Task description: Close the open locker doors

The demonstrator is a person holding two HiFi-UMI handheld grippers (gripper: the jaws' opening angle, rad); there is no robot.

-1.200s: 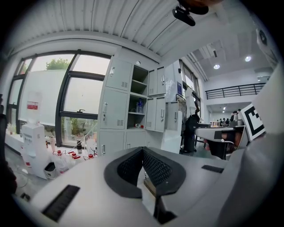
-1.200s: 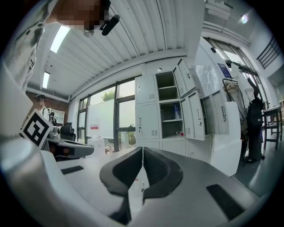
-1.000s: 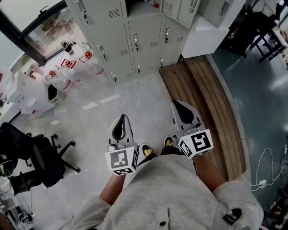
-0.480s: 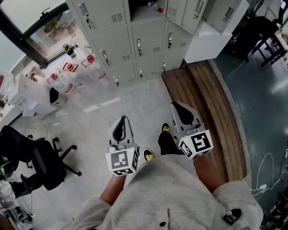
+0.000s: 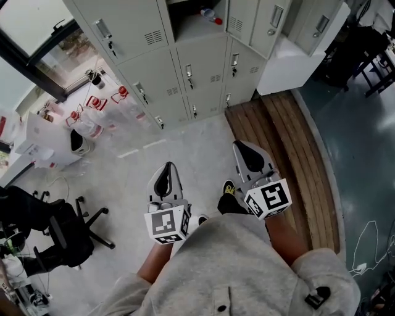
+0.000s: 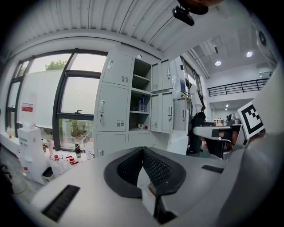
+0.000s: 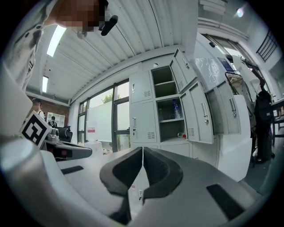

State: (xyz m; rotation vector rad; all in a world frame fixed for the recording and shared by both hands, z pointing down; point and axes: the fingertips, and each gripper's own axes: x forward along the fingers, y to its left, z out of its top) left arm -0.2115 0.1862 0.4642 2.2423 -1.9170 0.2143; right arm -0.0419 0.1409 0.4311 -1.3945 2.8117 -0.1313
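A bank of grey lockers (image 5: 185,62) stands ahead of me across the floor. One column stands open (image 7: 171,111), its shelves holding a bottle and a small red-capped item (image 5: 210,15). Its doors (image 7: 199,116) are swung out to the right, an upper one (image 7: 183,66) too. The open shelves (image 6: 141,102) also show in the left gripper view. My left gripper (image 5: 165,166) and right gripper (image 5: 241,145) are held low in front of me, pointing at the lockers from well short of them. Both are shut with nothing between the pads.
A wooden platform (image 5: 290,154) runs along the floor on the right. Several water jugs (image 5: 92,117) and a white box (image 5: 40,133) sit by the window at left. A black office chair (image 5: 68,231) is at the lower left. A white counter (image 5: 296,62) stands right of the lockers.
The lockers have slid lower and nearer in the head view as the person steps toward them. Both grippers keep their pose and stay shut.
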